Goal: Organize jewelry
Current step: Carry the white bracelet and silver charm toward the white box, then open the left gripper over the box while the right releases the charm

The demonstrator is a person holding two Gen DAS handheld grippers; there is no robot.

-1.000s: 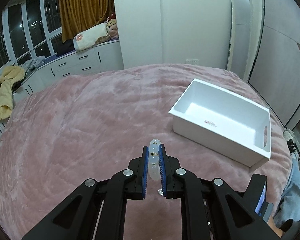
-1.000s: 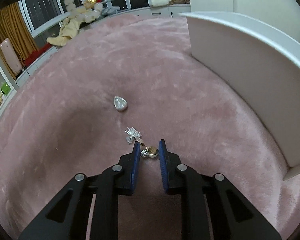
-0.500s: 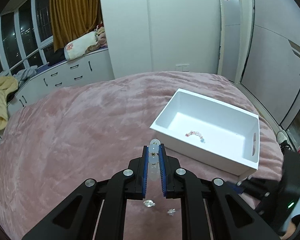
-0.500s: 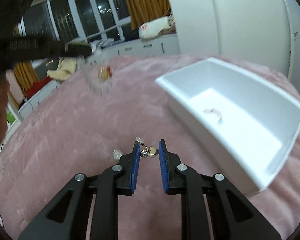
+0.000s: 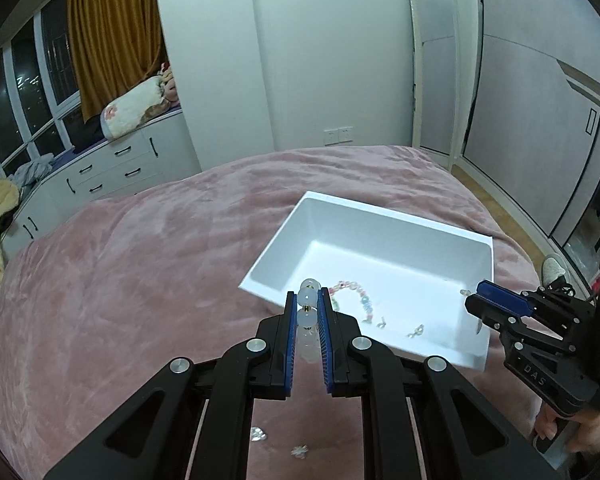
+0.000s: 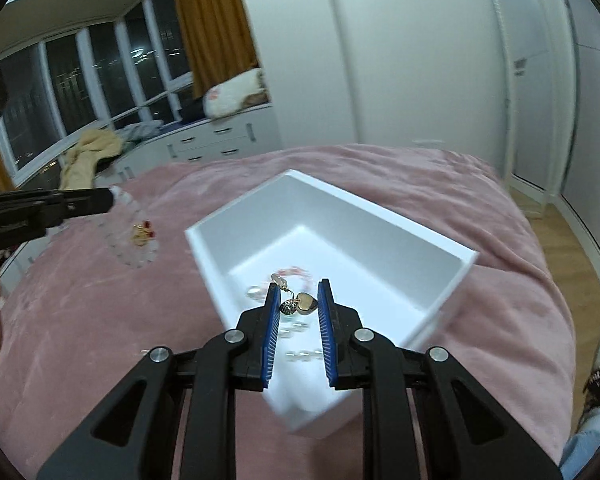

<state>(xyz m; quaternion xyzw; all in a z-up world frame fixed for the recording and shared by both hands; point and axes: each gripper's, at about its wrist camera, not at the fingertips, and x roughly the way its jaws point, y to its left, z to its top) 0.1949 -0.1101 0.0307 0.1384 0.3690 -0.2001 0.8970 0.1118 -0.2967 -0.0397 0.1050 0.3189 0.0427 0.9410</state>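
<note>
left gripper (image 5: pixel 306 304): jaws clamped on a white bead bracelet (image 5: pixel 307 312)
right gripper (image 6: pixel 299 304): jaws slightly apart, heart earring (image 6: pixel 300 305) between them, probably touching both
white box (image 6: pixel 384 216): right under the right jaws

Soft, even indoor light fills both views while the windows (image 5: pixel 28 92) stand dark, and the white box (image 5: pixel 380 240) is brightest, its floor faintly glaring. Both fisheye views bend walls and door frames towards black corners. The left view is sharp; the right is motion-blurred, smearing the box (image 6: pixel 340 208) and the beaded bracelet (image 6: pixel 134 240).
</note>
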